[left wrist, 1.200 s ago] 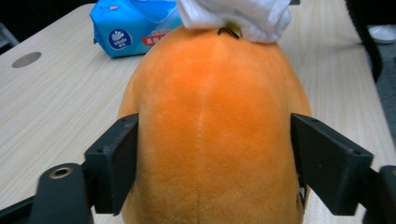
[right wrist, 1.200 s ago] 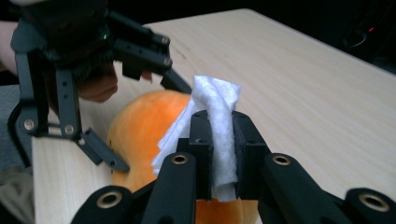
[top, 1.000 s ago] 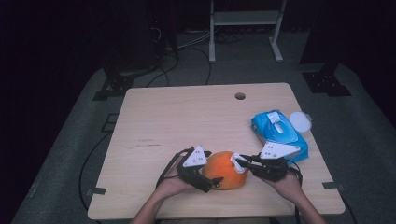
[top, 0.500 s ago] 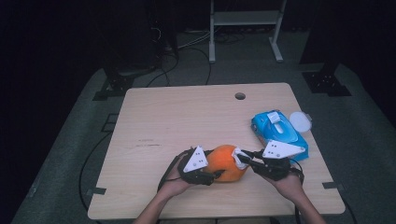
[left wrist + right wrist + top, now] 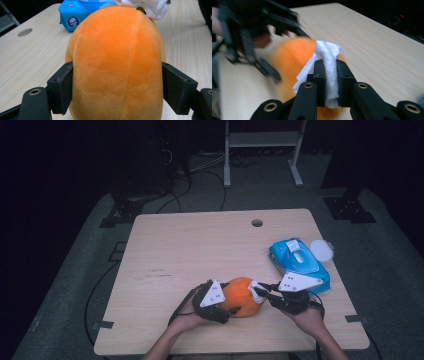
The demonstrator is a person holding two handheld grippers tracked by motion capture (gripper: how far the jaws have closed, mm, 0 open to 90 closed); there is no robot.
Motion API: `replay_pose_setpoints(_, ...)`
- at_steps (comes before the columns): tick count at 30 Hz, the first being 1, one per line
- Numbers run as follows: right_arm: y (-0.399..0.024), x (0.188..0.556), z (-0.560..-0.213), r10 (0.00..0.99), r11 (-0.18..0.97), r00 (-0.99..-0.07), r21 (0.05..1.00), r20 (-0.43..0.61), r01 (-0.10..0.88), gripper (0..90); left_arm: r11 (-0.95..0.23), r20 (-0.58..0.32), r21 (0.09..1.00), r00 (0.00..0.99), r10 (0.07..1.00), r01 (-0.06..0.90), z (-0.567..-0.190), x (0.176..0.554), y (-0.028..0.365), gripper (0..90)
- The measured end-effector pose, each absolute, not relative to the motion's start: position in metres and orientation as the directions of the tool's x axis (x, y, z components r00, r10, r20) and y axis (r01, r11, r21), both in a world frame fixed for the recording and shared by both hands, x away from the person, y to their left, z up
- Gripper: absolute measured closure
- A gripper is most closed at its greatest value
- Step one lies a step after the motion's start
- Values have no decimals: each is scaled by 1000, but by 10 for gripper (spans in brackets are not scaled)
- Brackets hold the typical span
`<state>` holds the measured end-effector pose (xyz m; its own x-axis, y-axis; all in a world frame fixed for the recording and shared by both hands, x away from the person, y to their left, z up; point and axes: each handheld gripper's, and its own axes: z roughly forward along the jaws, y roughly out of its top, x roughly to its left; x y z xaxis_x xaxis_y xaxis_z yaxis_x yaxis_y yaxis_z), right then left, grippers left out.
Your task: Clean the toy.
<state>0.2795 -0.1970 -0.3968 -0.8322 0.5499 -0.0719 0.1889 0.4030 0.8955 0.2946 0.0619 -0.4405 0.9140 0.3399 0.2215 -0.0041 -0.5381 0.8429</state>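
Note:
An orange plush toy (image 5: pixel 242 295) lies near the front edge of the wooden table (image 5: pixel 200 250). My left gripper (image 5: pixel 229 300) comes at it from the left. In the left gripper view its two jaws press the sides of the plush (image 5: pixel 117 55), and the left gripper (image 5: pixel 117 87) has just been opening a little with the toy still between them. My right gripper (image 5: pixel 258 293) is shut on a folded white wipe (image 5: pixel 255 290) and holds it against the toy's right end. The right gripper view shows the wipe (image 5: pixel 328 57) pinched upright in the right gripper (image 5: pixel 329 70), with the blurred plush (image 5: pixel 289 57) behind it.
A blue pack of wipes (image 5: pixel 300 262) lies at the right side of the table, with a round white lid (image 5: pixel 321 250) beside it at the edge. A cable hole (image 5: pixel 257 223) sits at the far side. Metal stand legs and cables are on the floor beyond.
The left gripper's jaws came in from wide open onto the sides of the plush toy. The toy shifted slightly away from the front edge. The right gripper kept the wipe at the toy's right end.

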Motion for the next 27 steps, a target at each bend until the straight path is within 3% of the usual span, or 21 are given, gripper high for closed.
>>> replay_pose_setpoints(5,-179,274,-391,504,430,-855,894,-120,128,793,-536,220,844,918,330,-9,-441,294,63,218)
replay_pose_setpoints(8,-186,276,-396,528,472,-836,870,-150,142,793,-503,161,863,913,375,55,-442,299,67,114)
replay_pose_setpoints(11,-193,278,-401,540,471,-830,868,-140,160,793,-466,77,875,910,408,135,-443,305,69,111)
replay_pose_setpoints(12,-195,279,-401,548,472,-824,866,-141,165,793,-464,81,877,912,402,126,-442,304,68,169)
replay_pose_setpoints(17,-183,274,-392,524,458,-838,880,-155,124,793,-521,219,853,908,359,0,-439,292,57,241)
replay_pose_setpoints(23,-185,276,-391,519,478,-839,869,-163,126,793,-526,236,850,913,332,-28,-438,291,58,218)
replay_pose_setpoints(27,-190,277,-397,524,478,-839,866,-147,147,794,-492,154,869,924,350,41,-436,297,61,132)
